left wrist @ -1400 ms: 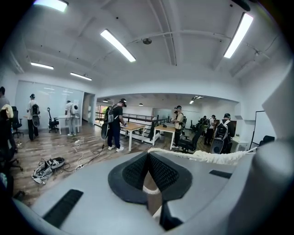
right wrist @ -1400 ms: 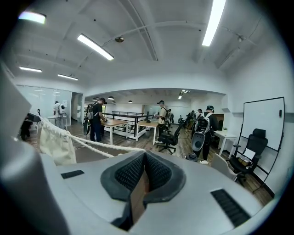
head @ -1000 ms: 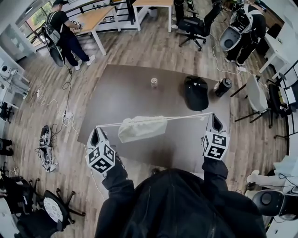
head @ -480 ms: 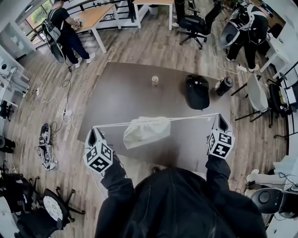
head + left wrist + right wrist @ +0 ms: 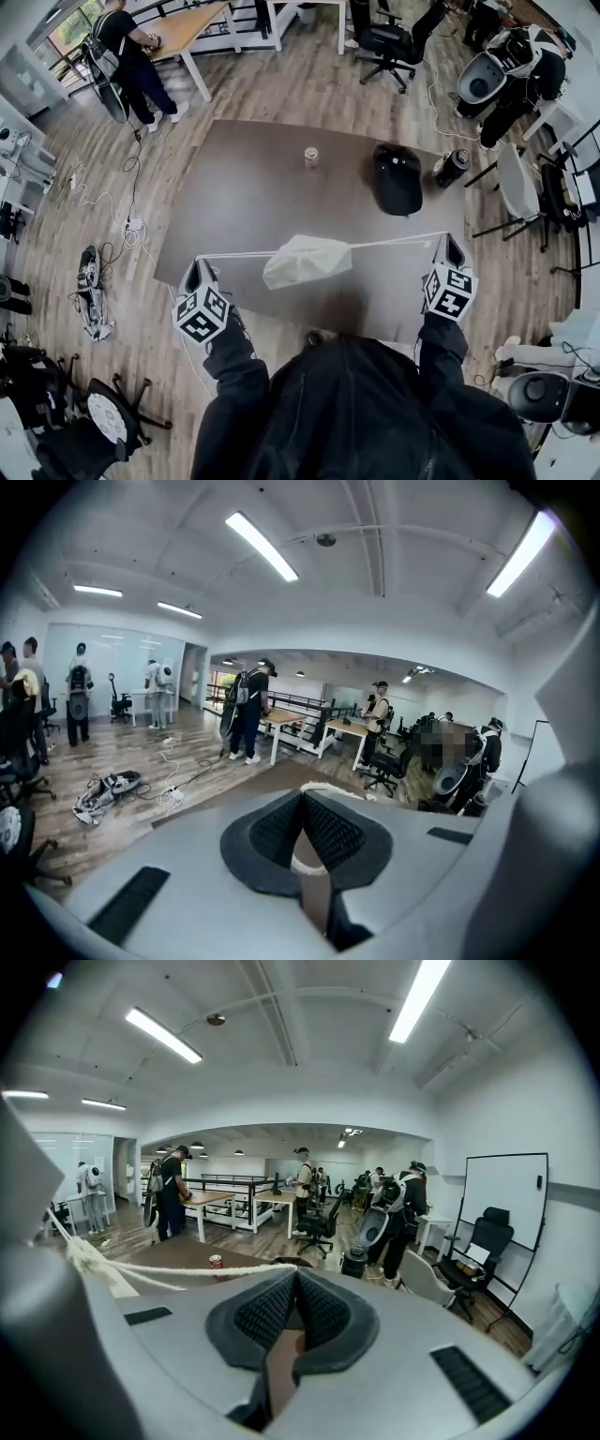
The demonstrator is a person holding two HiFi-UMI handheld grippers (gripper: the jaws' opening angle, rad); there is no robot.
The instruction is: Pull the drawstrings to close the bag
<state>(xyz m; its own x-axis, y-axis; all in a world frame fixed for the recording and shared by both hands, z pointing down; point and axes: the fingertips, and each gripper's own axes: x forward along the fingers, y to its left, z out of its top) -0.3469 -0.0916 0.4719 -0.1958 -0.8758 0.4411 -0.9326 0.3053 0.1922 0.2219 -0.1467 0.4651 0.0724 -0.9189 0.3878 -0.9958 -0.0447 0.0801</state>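
Left gripper (image 5: 198, 267) and right gripper (image 5: 448, 242): I read both pinched tight on a drawstring (image 5: 394, 243). Bag (image 5: 307, 260) hangs between them, near the table's (image 5: 253, 197) near edge, its long axis left-right along the taut cord.

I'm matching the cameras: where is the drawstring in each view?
Head view: the drawstring stretched across mid-picture, left gripper to right gripper, through the bag.
Left gripper view: drawstring looped at the jaw tips.
Right gripper view: drawstring running left from the jaw tips.
Shared landmark: the person at the wooden desk.

Left gripper (image 5: 198, 264) and right gripper (image 5: 447, 241) held wide apart, jaws clamped on drawstring (image 5: 394, 241) ends, arms (image 5: 230, 364) outstretched
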